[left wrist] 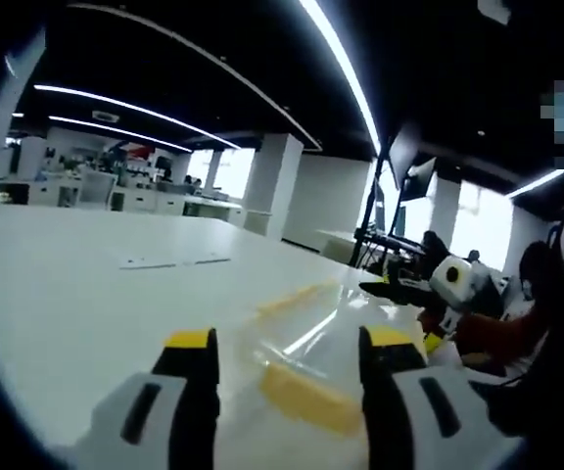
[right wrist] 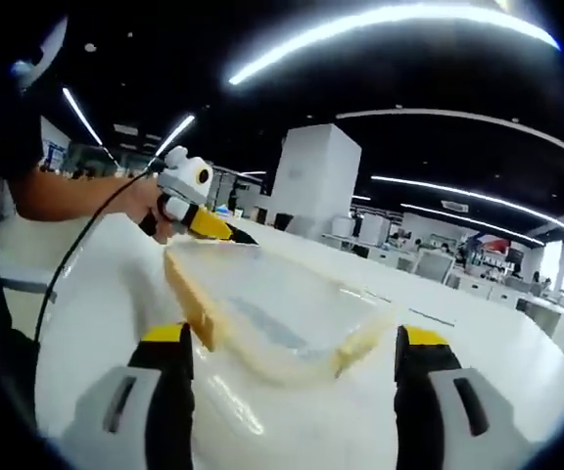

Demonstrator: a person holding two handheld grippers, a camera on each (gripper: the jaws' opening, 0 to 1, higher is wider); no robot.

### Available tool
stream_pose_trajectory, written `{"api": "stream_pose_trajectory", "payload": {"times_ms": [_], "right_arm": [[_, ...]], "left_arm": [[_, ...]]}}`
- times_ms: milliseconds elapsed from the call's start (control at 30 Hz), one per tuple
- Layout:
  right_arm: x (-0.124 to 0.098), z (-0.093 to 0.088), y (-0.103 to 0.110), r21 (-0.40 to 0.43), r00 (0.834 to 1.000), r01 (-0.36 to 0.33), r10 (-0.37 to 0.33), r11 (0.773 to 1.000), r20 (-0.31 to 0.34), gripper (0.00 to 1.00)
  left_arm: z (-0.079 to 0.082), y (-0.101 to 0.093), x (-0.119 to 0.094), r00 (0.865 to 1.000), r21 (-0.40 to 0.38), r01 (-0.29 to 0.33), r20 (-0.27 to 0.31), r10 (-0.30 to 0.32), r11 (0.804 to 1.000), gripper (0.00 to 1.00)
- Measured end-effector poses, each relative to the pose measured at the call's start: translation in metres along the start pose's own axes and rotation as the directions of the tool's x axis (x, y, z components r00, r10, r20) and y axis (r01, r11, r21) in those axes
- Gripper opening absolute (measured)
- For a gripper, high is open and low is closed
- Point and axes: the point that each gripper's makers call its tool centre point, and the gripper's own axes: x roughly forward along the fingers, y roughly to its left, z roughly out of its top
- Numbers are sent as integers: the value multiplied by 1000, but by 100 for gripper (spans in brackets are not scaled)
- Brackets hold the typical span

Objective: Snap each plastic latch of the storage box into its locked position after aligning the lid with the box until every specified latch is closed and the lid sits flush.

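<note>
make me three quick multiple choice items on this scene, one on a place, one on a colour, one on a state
1. Where does the storage box sit?
A. on the white table
B. on the floor
C. on a chair

2. What colour are the box latches?
A. red
B. yellow
C. green

3. How is the right claw?
A. shut on the lid
B. shut on a latch
C. open

Answers:
1. A, the box rests on the tabletop.
2. B, the long-side latch is yellow.
3. C, its jaws stand wide apart, holding nothing.

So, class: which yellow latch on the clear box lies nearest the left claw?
The latch between the left claw's jaws; the other sits across the lid.
</note>
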Motion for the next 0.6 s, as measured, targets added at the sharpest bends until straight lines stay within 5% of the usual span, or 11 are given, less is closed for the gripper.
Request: {"api": "stream_pose_trajectory", "payload": {"times_ms": [167, 433, 533, 600], "right_arm": [[-7, 8, -3, -63, 992, -106, 102, 992, -76, 88], [0, 21, 2, -199, 952, -281, 247, 939, -180, 92], [4, 28, 3, -218, 929, -351, 310, 911, -203, 89], [7, 33, 6, -214, 906, -407, 362, 888, -219, 89]], "left_arm": [[-1, -4, -12, 999, 33, -40, 16, 39, 999, 56], [-11, -28, -24, 998, 240, -40, -27, 48, 970, 65], [-9, -38, -25, 999, 380, -40, -17, 50, 924, 67], [-7, -47, -26, 999, 530, -34, -7, 44, 847, 67]]}}
